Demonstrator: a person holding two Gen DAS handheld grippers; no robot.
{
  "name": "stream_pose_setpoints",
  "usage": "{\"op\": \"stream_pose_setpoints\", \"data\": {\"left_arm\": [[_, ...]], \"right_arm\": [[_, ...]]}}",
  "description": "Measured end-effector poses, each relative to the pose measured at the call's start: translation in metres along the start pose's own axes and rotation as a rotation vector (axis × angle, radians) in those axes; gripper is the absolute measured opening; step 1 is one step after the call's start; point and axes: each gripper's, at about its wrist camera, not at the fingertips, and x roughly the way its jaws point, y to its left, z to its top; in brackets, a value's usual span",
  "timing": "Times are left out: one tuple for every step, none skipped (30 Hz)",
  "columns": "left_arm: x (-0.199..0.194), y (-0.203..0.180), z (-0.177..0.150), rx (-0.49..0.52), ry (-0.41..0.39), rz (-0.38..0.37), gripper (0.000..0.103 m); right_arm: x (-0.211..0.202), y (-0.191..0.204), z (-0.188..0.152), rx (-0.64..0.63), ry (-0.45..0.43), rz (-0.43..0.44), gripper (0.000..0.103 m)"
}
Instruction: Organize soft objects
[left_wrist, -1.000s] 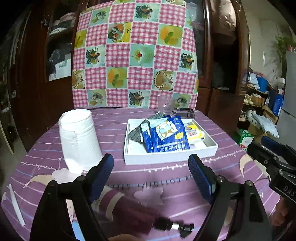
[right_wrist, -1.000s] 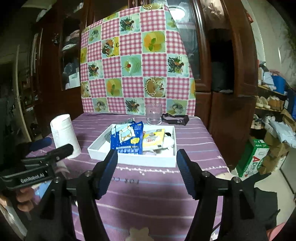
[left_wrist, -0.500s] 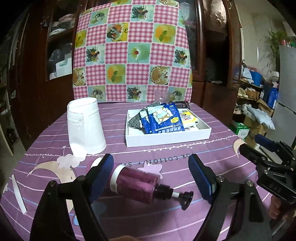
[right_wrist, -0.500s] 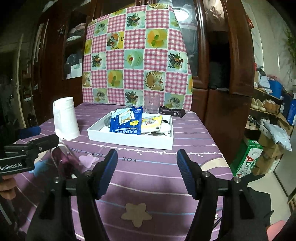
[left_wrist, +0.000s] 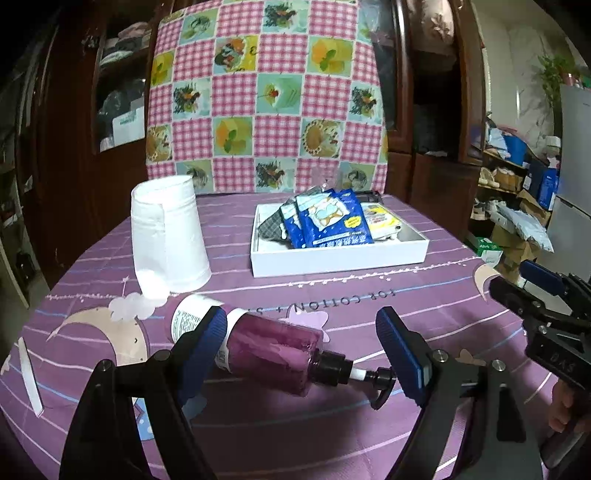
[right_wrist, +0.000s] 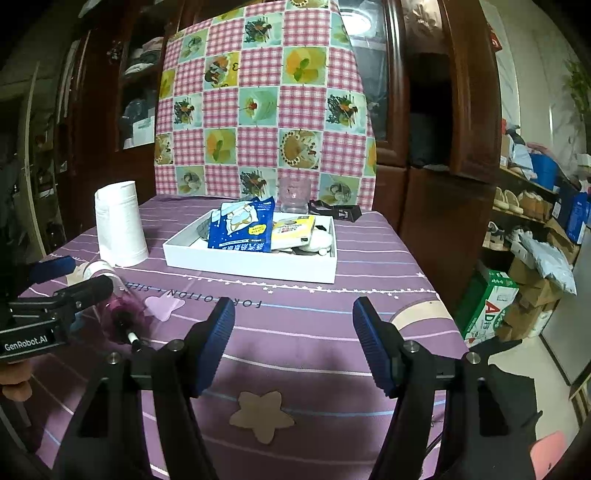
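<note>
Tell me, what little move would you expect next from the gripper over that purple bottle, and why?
Probably the left gripper eases a little lower and closes on the purple pump bottle. Its jaws stand open with nothing gripped, and the bottle lies on its side on the purple tablecloth right between the fingers. The right gripper is open over bare cloth, with nothing near it.

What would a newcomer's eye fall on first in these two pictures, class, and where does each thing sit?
Probably the pink checked cloth hanging behind the purple-clothed table. Next, the white tray at the middle of the table, with blue packets propped up in it, and a white paper roll standing to its left. Nearest, a purple pump bottle lies on its side between the open fingers of the left gripper.
</note>
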Motion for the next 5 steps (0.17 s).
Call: {"op": "stream_pose_setpoints", "data": {"left_arm": [[0.0005,0.0016,0.0,-0.007,0.002,0.008,0.084],[-0.0001,0.0031,0.0,-0.013,-0.002,0.004,0.084],[-0.0014,0.0037,-0.0001,-0.015,-0.007,0.005,0.084],[-0.0024,0.0037,-0.0002,-0.015,-0.012,0.007,0.084],[-0.0027,0.0034,0.0,-0.013,-0.013,0.01,0.084]], "right_arm": [[0.0005,-0.0003,0.0001,0.002,0.003,-0.003,0.067],[0.0009,-0.0004,0.0002,0.004,0.004,-0.007,0.067],[0.0009,-0.001,0.0003,0.006,0.005,-0.007,0.067],[0.0011,-0.002,0.0002,0.009,0.007,-0.003,0.067],[0.0017,-0.0028,0.0001,0.014,0.012,-0.001,0.067]]}}
